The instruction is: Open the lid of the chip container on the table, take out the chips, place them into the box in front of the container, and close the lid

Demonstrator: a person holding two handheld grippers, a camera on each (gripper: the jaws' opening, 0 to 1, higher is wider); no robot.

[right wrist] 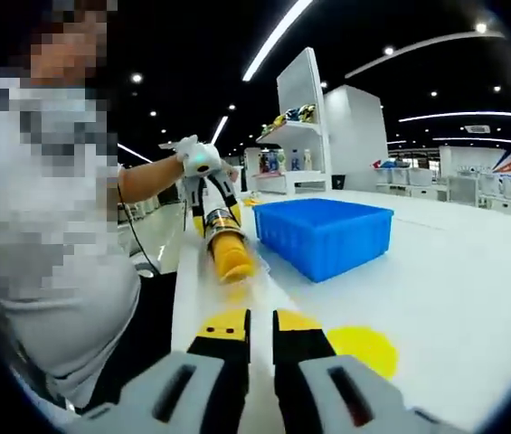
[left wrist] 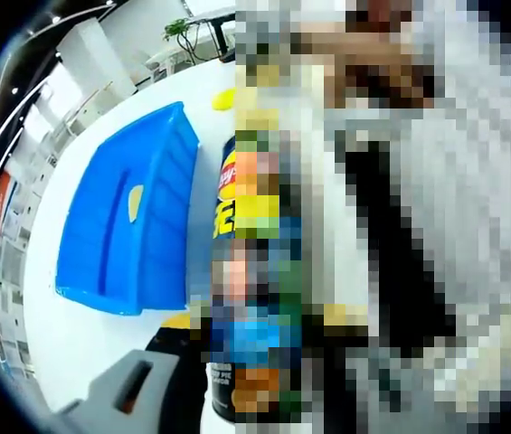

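Observation:
The chip container [right wrist: 225, 242], a yellow and dark tube, is tilted over the table edge with its yellow end toward my right gripper. A gloved hand holds my left gripper [right wrist: 208, 201], which is shut on the tube. In the left gripper view the chip container [left wrist: 227, 185] runs up between the jaws of that left gripper [left wrist: 221, 396], partly behind mosaic. The blue box [left wrist: 119, 235] lies left of it with one yellow chip [left wrist: 135, 201] inside. My right gripper [right wrist: 260, 342] is shut on nothing, low over the table. The round yellow lid [right wrist: 364, 348] lies flat just to its right.
The blue box [right wrist: 325, 233] stands on the white table [right wrist: 454, 298] beyond the lid. A person stands at the table's left edge. White shelves [right wrist: 305, 127] with goods rise behind the box. Bare table stretches to the right.

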